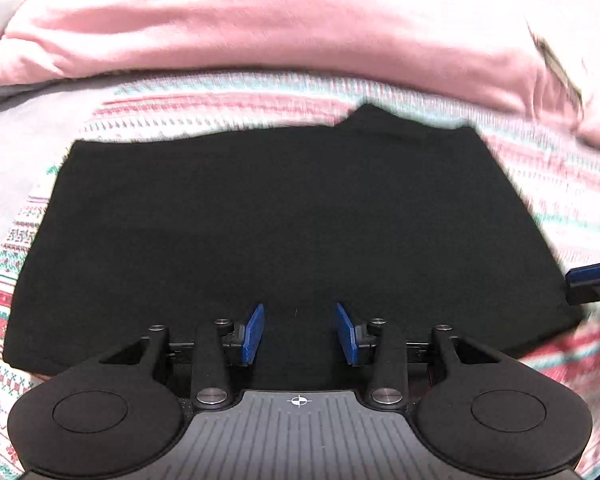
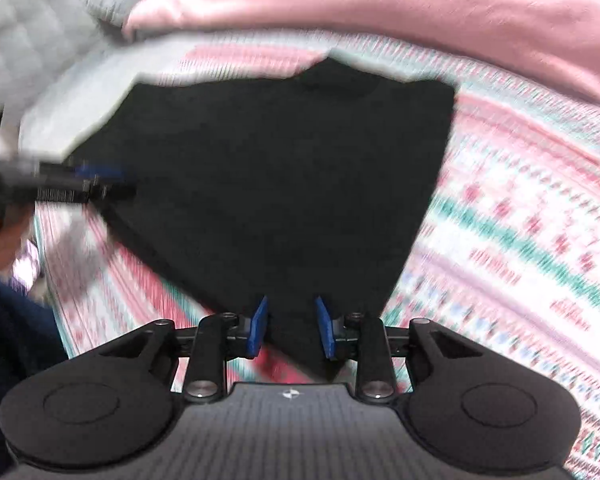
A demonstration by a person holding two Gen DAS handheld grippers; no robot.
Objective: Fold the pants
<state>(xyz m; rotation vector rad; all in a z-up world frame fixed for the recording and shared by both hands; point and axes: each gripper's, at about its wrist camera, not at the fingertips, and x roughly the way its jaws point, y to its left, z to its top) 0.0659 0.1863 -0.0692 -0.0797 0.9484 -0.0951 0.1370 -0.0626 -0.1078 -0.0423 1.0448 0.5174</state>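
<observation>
The black pants lie folded into a flat, roughly rectangular stack on a patterned bedspread. My left gripper is open, its blue fingers apart over the pants' near edge, holding nothing. My right gripper is open and empty, its fingers straddling the near corner of the pants. In the left wrist view the right gripper's blue fingers show at the pants' right edge. In the right wrist view the left gripper appears blurred at the pants' left edge.
A pink blanket is bunched along the far side of the bed; it also shows in the right wrist view. A grey quilted cover lies at far left. The person's hand is at the left edge.
</observation>
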